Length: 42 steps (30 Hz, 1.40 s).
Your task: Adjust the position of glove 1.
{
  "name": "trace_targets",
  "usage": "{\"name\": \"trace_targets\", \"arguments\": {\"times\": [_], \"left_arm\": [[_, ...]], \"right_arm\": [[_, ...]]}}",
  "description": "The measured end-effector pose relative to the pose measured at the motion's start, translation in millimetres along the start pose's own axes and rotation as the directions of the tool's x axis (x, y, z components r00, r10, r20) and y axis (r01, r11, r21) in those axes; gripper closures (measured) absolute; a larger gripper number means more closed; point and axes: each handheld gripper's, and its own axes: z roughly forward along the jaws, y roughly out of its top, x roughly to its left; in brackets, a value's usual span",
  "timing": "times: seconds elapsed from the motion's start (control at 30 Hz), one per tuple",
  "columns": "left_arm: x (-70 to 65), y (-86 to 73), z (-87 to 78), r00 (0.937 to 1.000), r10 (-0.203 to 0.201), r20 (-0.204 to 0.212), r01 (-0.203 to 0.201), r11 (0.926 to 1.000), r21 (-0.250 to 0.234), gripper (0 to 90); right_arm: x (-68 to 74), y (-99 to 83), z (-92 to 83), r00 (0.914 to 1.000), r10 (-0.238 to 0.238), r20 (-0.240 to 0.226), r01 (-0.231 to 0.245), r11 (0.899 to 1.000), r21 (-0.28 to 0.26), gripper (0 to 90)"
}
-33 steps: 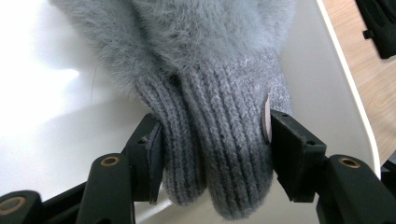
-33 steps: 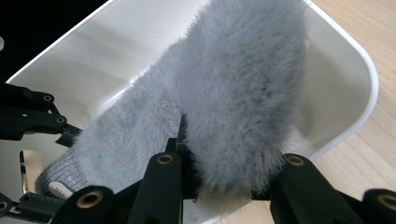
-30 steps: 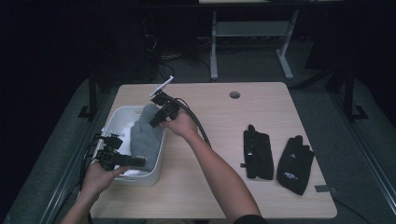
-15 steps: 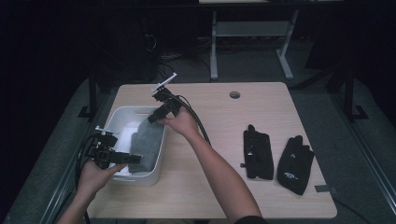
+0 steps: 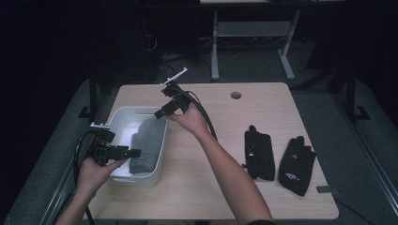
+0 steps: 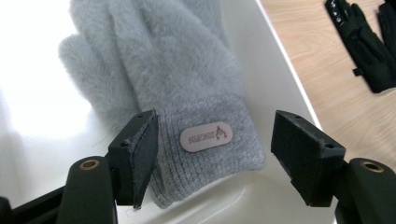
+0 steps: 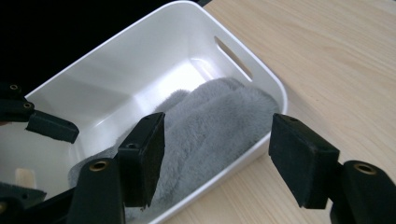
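Note:
A fluffy grey glove [image 5: 145, 146] lies in a white bin [image 5: 123, 111] at the table's left, its cuff toward the near end. My left gripper [image 5: 133, 152] hovers at the bin's near side. It is open, the jaws having just widened; in the left gripper view they [image 6: 217, 128] straddle the glove's cuff [image 6: 187, 84] without pressing it. My right gripper [image 5: 162, 112] hangs above the bin's far right corner. Its jaws have just been opening and nothing is between them [image 7: 219, 128]; the glove [image 7: 219, 116] lies below in the bin [image 7: 140, 60].
Two black gloves [image 5: 259, 152] [image 5: 295, 165] lie flat on the right half of the wooden table [image 5: 211, 187]. A round cable hole [image 5: 236, 95] sits near the far edge. Cables trail from both grippers. A desk frame stands on the floor beyond.
My right gripper let go of the grey glove, which dropped from hanging over the bin to lying inside it. The right hand rose slightly. The left hand stayed at the bin's near side.

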Motion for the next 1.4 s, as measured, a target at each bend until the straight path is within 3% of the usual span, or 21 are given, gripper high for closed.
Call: {"name": "trace_targets", "arguments": {"times": [0.23, 0.57, 0.7, 0.9, 1.07, 1.33, 1.4], "left_arm": [[-13.8, 10.2, -5.1, 0.9988, 0.048, -0.004, -0.048, 0.9983, -0.033, 31.3], [-43.2, 21.9, 0.6, 0.9935, 0.111, 0.025, -0.110, 0.9927, -0.049, 30.4], [-58.4, 25.9, 1.3, 0.9868, 0.161, 0.020, -0.159, 0.9860, -0.050, 30.7], [-73.4, 32.6, 4.7, 0.9794, 0.198, 0.037, -0.196, 0.9792, -0.052, 30.2], [-82.9, 35.3, 9.8, 0.9760, 0.205, 0.074, -0.201, 0.9779, -0.059, 28.6], [-96.3, 37.3, 14.6, 0.9671, 0.243, 0.075, -0.240, 0.9694, -0.053, 27.8], [-98.8, 37.3, 16.3, 0.9687, 0.236, 0.077, -0.231, 0.9707, -0.065, 27.7]], "right_arm": [[-5.4, -4.9, -19.1, 1.0000, 0.003, 0.008, -0.003, 1.000, -0.013, 33.6], [-17.0, -14.7, -48.1, 0.9996, 0.000, 0.029, 0.001, 0.999, -0.040, 31.3], [-23.1, -20.6, -60.2, 0.9988, 0.014, 0.046, -0.012, 0.999, -0.052, 31.3], [-32.7, -32.4, -75.1, 0.9972, 0.039, 0.063, -0.036, 0.998, -0.060, 30.9], [-42.0, -42.6, -87.3, 0.9945, 0.063, 0.084, -0.057, 0.996, -0.069, 29.9], [-53.2, -57.8, -102.6, 0.9901, 0.093, 0.105, -0.085, 0.993, -0.075, 30.0], [-56.6, -62.2, -105.6, 0.9894, 0.092, 0.112, -0.084, 0.993, -0.078, 29.9]]}}
